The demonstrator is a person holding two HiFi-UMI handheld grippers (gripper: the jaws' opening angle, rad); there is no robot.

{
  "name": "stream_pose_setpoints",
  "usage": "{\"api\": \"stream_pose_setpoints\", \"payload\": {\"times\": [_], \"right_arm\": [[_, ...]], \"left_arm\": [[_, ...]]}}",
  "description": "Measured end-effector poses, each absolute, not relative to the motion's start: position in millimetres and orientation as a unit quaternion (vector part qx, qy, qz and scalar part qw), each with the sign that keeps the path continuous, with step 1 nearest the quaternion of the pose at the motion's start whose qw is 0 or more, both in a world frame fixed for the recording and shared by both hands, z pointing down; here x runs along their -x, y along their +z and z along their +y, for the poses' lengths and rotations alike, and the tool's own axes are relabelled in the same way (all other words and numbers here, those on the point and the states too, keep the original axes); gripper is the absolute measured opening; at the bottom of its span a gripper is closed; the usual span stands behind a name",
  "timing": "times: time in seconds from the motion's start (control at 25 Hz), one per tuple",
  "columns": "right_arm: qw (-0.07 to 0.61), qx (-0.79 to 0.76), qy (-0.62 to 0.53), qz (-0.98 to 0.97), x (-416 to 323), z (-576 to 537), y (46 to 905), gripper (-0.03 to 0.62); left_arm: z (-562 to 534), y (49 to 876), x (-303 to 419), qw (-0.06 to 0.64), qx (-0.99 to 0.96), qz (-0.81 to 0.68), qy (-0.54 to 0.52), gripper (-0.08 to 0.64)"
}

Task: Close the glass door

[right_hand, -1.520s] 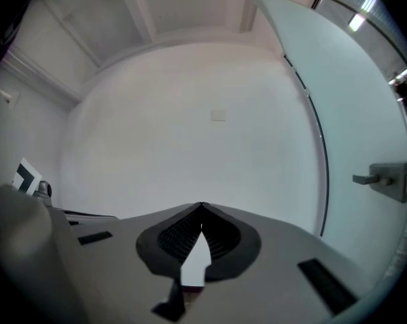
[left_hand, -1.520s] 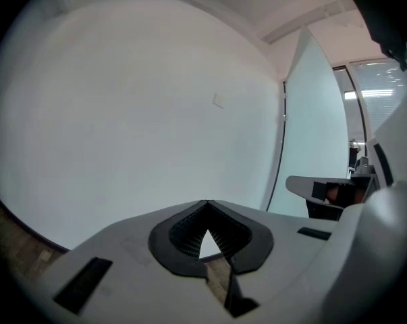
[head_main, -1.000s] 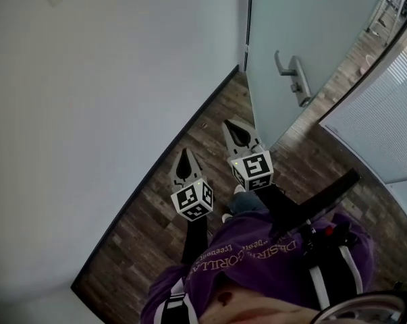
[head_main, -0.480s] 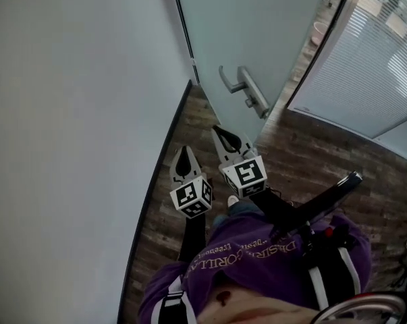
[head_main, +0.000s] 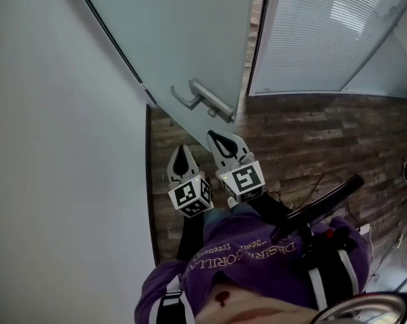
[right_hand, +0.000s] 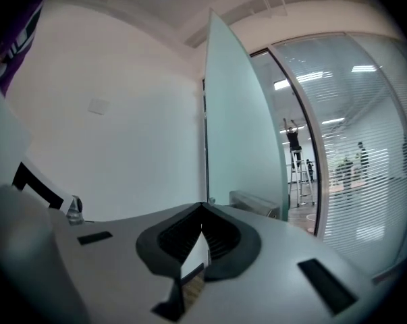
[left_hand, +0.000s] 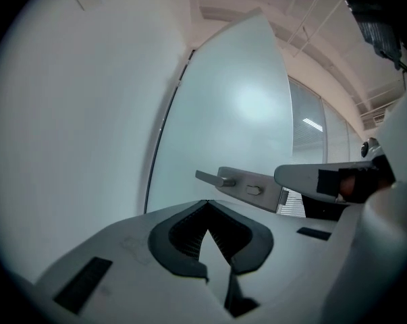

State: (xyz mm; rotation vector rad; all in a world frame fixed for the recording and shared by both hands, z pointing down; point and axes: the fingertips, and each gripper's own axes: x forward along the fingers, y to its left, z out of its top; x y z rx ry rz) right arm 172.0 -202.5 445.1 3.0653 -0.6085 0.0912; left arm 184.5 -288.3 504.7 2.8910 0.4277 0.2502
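Observation:
The frosted glass door (head_main: 183, 39) stands open, swung out from the white wall. Its metal lever handle (head_main: 202, 101) faces me. My left gripper (head_main: 182, 148) is shut and empty, low in front of the door near its hinged side. My right gripper (head_main: 213, 136) is also shut and empty, its tip just below the handle and apart from it. In the left gripper view the handle (left_hand: 240, 184) shows just beyond the closed tips (left_hand: 206, 201). In the right gripper view the door's edge (right_hand: 240, 133) and handle plate (right_hand: 257, 202) lie straight ahead of the tips (right_hand: 203, 204).
A white wall (head_main: 55, 147) with a black skirting runs along the left. A glass partition with blinds (head_main: 324, 39) stands right of the doorway. The floor is dark wood (head_main: 311, 133). Beyond the doorway a person stands on a ladder (right_hand: 297, 174).
The view has swung round: door and handle slid from upper right to the middle, closer to both grippers. Both grippers moved with the body and stayed shut.

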Motion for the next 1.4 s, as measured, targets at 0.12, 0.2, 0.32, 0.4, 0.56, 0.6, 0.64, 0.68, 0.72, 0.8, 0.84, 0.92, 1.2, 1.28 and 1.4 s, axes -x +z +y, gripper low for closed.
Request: {"api": "stream_pose_setpoints", "payload": {"times": [0.12,0.2,0.32,0.4,0.56,0.6,0.64,0.68,0.72,0.8,0.84,0.92,1.2,1.28,1.4], "right_arm": [[-0.002,-0.989,0.036,-0.146,-176.3,-200.5,444.7,-0.003],[-0.004,-0.992,0.033,-0.122,-179.3,-204.1,441.5,-0.003],[-0.010,-0.997,0.035,-0.075,-180.2,-204.3,443.2,-0.003],[-0.013,-0.998,0.036,-0.048,-178.0,-203.5,445.1,-0.003],[-0.024,-0.999,0.035,-0.001,-172.1,-199.0,447.5,-0.003],[-0.026,-0.999,0.038,0.012,-170.0,-196.7,449.3,-0.003],[-0.028,-0.999,0.040,0.024,-167.6,-194.5,451.2,-0.003],[-0.029,-0.998,0.041,0.034,-164.9,-192.4,452.7,-0.003],[-0.030,-0.998,0.043,0.042,-161.9,-190.6,453.5,-0.003],[-0.029,-0.997,0.043,0.055,-155.6,-186.8,452.9,-0.003],[-0.027,-0.997,0.042,0.060,-153.2,-183.8,452.0,-0.003],[-0.023,-0.997,0.039,0.068,-151.4,-175.2,449.8,-0.003],[-0.028,-0.995,0.032,0.086,-145.1,-150.9,442.0,-0.003],[-0.027,-0.996,0.033,0.084,-144.8,-149.3,442.1,-0.003],[-0.023,-0.995,0.037,0.085,-145.9,-147.4,440.4,-0.003]], "left_arm": [[-284.6,497.8,-199.9,0.093,-0.971,0.198,0.092,0.000],[-286.9,492.5,-209.7,0.083,-0.966,0.229,0.093,0.001],[-287.9,488.4,-222.1,0.063,-0.955,0.274,0.090,0.002],[-289.3,487.4,-228.2,0.047,-0.950,0.295,0.088,0.002],[-292.4,491.6,-243.9,-0.013,-0.943,0.324,0.077,0.002],[-291.2,491.7,-248.0,-0.032,-0.940,0.333,0.072,0.002],[-289.4,491.8,-251.5,-0.051,-0.936,0.342,0.068,0.003],[-287.0,491.4,-254.5,-0.067,-0.932,0.351,0.062,0.017],[-284.7,489.9,-256.9,-0.080,-0.928,0.359,0.056,0.031],[-280.1,485.7,-260.1,-0.105,-0.922,0.370,0.042,0.046],[-277.1,484.3,-261.5,-0.118,-0.920,0.373,0.036,0.048],[-269.1,484.3,-265.5,-0.148,-0.912,0.381,0.027,0.064],[-252.3,486.5,-284.0,-0.377,-0.848,0.370,-0.042,0.109],[-245.4,490.7,-294.0,-0.472,-0.802,0.359,-0.075,0.118],[-236.2,492.0,-303.4,-0.564,-0.742,0.345,-0.112,0.118]]}}
